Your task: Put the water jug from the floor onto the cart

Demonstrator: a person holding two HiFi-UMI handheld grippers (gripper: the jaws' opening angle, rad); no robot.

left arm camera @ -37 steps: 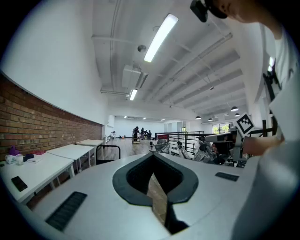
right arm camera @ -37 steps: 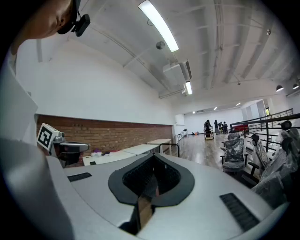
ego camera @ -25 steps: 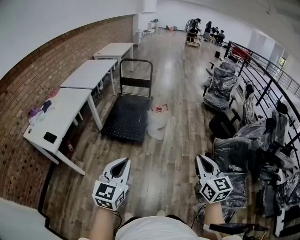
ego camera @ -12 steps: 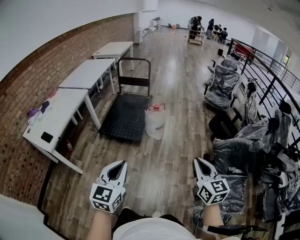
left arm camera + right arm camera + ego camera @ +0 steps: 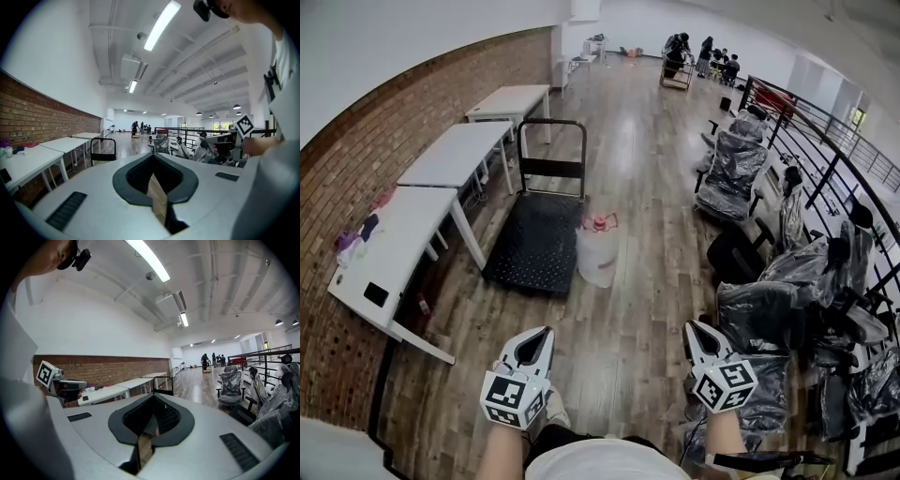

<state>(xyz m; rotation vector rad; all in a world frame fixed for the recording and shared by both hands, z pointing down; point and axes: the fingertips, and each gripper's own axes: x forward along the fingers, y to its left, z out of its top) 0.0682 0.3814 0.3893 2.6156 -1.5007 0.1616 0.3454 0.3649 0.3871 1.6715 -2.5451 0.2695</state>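
The water jug [image 5: 596, 258], clear plastic with a red cap, stands on the wood floor against the right edge of the cart [image 5: 532, 246]. The cart is a black flat platform with an upright black handle [image 5: 551, 146] at its far end. My left gripper [image 5: 546, 331] and right gripper [image 5: 692, 326] are held low at the bottom of the head view, well short of the jug. Both are shut with nothing in them. The cart handle [image 5: 103, 150] also shows far ahead in the left gripper view, above the closed jaws of that gripper [image 5: 153, 159].
White tables [image 5: 450, 155] line the brick wall on the left. Plastic-wrapped office chairs [image 5: 731, 173] and a black railing [image 5: 825, 159] run along the right. Several people stand with a trolley [image 5: 677, 70] at the far end. Open wood floor [image 5: 619, 337] lies between me and the jug.
The head view has advanced and the tables, cart and jug have drifted left in it. Both grippers keep their places at the bottom and stay shut.
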